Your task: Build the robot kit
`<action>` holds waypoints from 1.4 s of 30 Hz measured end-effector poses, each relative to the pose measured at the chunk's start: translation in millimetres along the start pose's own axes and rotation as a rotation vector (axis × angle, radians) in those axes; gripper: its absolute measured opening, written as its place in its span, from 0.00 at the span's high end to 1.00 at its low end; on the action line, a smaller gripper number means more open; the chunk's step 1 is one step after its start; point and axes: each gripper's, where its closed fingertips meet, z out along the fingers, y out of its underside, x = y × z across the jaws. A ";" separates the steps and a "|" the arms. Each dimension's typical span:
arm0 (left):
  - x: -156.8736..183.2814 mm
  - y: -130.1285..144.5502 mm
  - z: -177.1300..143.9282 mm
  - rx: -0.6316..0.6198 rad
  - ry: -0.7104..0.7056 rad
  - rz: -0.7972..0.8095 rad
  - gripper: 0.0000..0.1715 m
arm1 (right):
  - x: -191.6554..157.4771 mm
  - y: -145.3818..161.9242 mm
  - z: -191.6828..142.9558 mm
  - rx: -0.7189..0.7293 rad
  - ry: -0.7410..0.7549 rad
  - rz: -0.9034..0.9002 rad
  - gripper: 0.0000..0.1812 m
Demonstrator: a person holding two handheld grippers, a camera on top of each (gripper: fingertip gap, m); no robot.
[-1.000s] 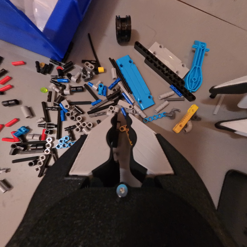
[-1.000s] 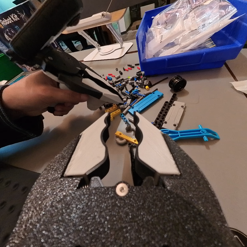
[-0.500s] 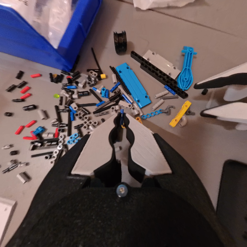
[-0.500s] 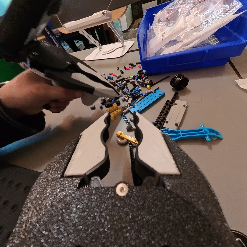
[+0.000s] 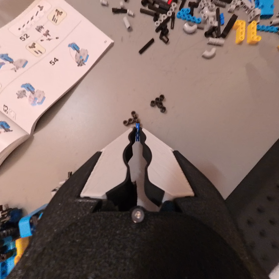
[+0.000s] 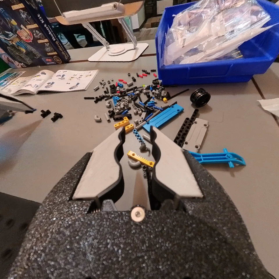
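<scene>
Pinching a small blue pin at its midsection, left gripper clamped; light, rigid, slippery-looking. Right gripper gapes empty.

Left gripper was closed on a small blue pin, held lengthwise between its tips, just beside a black three-hole connector on the grey table. Right gripper stood parted above a yellow toothed rack.
</scene>
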 end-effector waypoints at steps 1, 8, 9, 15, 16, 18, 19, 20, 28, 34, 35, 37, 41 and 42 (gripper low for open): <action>-1.5 5.1 0.7 -0.007 -0.012 0.006 0.98 | 0.0 -0.3 0.2 0.001 0.009 -0.012 0.82; -5.4 13.2 15.2 -0.015 -0.038 0.026 0.97 | -0.3 5.3 6.7 -0.048 0.027 -0.039 0.82; -4.9 13.5 16.0 -0.015 -0.035 0.028 0.97 | 0.1 5.7 7.0 -0.051 0.028 -0.037 0.82; -7.0 10.3 13.7 0.000 -0.040 0.010 0.85 | 1.3 6.8 8.6 -0.063 0.038 -0.040 0.82; -6.8 6.0 11.1 0.018 -0.036 0.004 0.85 | 1.5 6.9 9.1 -0.065 0.039 -0.042 0.82; -4.0 -9.2 4.5 0.074 -0.016 0.007 0.85 | 1.9 7.3 9.6 -0.069 0.044 -0.045 0.82; -0.3 -18.1 2.0 0.095 0.006 0.020 0.85 | 2.0 7.2 9.4 -0.067 0.048 -0.049 0.82; 3.6 -27.7 0.2 0.112 0.027 0.038 0.85 | 1.7 6.8 9.2 -0.065 0.051 -0.055 0.82; 22.2 -102.2 16.5 0.135 0.062 0.201 0.85 | 1.3 7.8 9.7 -0.073 0.053 -0.062 0.82; 23.0 -127.1 52.6 0.089 0.051 0.226 0.85 | 2.0 4.8 7.6 -0.050 0.047 -0.049 0.82; 23.1 -130.2 54.4 0.099 0.050 0.219 0.85 | 1.9 4.6 7.4 -0.048 0.043 -0.045 0.82; 23.7 -134.2 57.6 0.105 0.054 0.192 0.85 | 2.2 4.1 7.2 -0.044 0.041 -0.041 0.82; 34.1 -142.2 62.1 0.168 0.099 0.130 0.85 | 2.1 4.6 7.4 -0.048 0.040 -0.040 0.82; 37.1 -143.7 64.1 0.185 0.110 0.114 0.85 | 2.2 4.3 7.1 -0.045 0.041 -0.040 0.82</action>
